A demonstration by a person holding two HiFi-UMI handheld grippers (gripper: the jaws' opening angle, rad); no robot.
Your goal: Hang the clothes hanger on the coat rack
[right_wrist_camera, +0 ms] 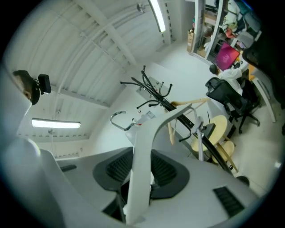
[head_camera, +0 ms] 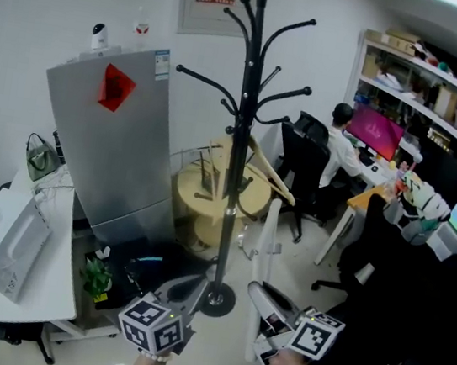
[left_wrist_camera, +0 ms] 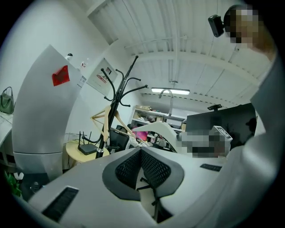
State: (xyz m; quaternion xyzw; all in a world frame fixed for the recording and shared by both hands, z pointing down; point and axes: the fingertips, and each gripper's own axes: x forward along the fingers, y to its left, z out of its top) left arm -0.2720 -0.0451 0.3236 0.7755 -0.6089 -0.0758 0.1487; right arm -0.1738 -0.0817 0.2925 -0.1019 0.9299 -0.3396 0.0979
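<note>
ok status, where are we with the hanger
Left gripper jaws shut, empty. Right gripper shut on white hanger, short of the coat rack. Wooden hanger already hangs there; upper pegs bare.

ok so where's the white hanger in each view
Head view: the white hanger stands upright at lower centre, just right of the rack's pole, gripped by the right tool.
Left gripper view: mid-frame, the hanger arcs beyond the jaws, hook upward.
Right gripper view: centre, the hanger rises from between the jaws.
Shared landmark: the black coat rack.
</note>
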